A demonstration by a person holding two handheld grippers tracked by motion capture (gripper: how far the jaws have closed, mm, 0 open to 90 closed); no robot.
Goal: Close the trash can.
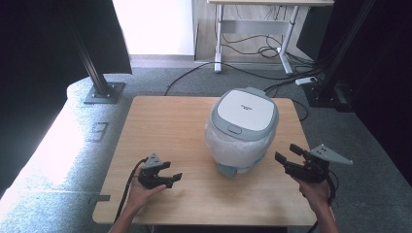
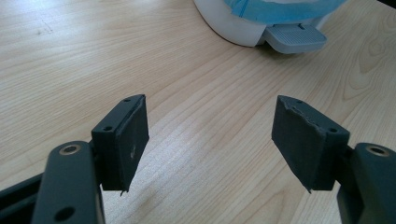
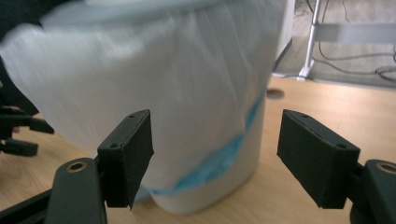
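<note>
A white pedal bin [image 1: 241, 127] with a grey lid stands upright on the wooden table [image 1: 170, 131], lined with a white plastic bag that hangs over its sides. Its grey foot pedal [image 2: 295, 37] points toward the person. My left gripper [image 1: 174, 173] rests low over the table to the bin's left, open with nothing between its jaws [image 2: 210, 140]. To the bin's right my right gripper [image 1: 288, 153] is held open, its jaws facing the bag-covered side [image 3: 177, 93] with a blue band near the base. Neither gripper touches the bin.
A desk frame with cables [image 1: 257, 43] stands on the carpet beyond the table. Black stand posts rise at the back left [image 1: 97, 73] and back right [image 1: 340, 63]. Bare tabletop lies left of the bin and in front of it.
</note>
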